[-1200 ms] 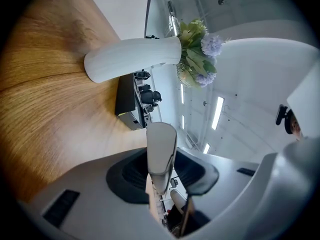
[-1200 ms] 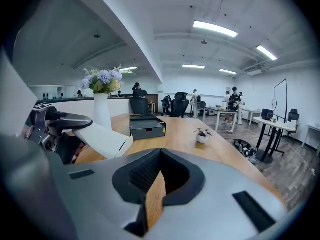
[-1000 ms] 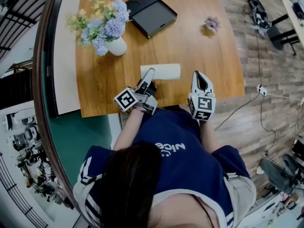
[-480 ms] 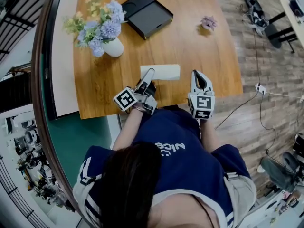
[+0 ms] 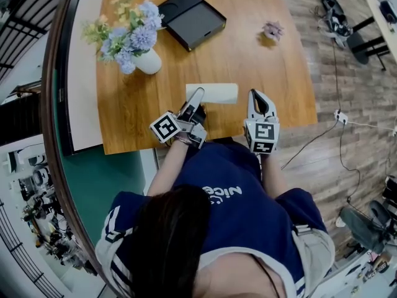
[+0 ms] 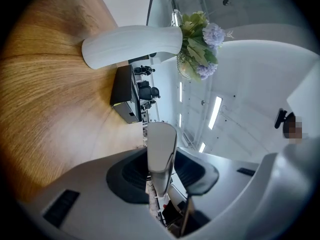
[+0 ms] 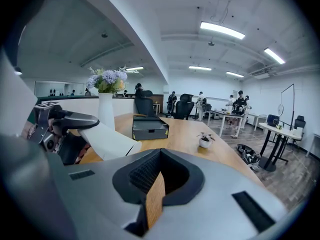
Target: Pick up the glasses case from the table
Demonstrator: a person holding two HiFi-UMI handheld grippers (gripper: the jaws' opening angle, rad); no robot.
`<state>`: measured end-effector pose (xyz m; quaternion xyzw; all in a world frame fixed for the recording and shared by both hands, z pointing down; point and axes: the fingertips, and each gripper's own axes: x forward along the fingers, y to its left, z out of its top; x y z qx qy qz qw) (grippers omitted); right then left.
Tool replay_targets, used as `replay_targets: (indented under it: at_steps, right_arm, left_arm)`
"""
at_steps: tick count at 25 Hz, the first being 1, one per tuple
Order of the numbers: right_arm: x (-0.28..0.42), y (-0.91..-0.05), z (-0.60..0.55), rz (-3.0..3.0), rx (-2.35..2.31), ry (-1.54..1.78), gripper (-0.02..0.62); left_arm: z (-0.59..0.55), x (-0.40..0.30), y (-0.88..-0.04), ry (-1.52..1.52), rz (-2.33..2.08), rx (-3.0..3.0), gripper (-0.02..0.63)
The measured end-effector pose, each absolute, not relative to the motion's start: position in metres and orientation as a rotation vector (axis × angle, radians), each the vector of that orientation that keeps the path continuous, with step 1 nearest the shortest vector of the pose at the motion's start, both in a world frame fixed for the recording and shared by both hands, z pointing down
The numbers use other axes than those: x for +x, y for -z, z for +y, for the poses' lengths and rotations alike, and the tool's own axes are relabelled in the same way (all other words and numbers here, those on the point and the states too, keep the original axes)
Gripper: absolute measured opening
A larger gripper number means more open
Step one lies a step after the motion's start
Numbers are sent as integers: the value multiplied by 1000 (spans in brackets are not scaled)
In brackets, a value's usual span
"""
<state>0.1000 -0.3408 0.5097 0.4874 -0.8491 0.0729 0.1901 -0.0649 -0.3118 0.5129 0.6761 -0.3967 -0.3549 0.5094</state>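
Grippers, two: left gripper (image 5: pixel 196 94) clamps the single glasses case (image 5: pixel 219 93), right gripper (image 5: pixel 258 95) closed on nothing.

A white, smooth-shelled glasses case (image 5: pixel 214 93) with rounded ends is sitting closed near the front edge of the wooden worktop (image 5: pixel 267 73), its long side running parallel to that edge. The fingers of the left gripper (image 5: pixel 196 97) are clamping its left end, one above and one below, while the right end is reaching out free. Whether the case is resting on the wood or hanging just clear of it cannot be told.
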Motion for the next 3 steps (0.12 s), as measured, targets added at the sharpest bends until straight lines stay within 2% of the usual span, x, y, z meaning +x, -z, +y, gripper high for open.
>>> replay_targets:
  at_steps: [3]
  right_arm:
    - [101, -510, -341, -2384, 1364, -198, 8]
  left_arm:
    - [-312, -63, -512, 871, -945, 1624, 146]
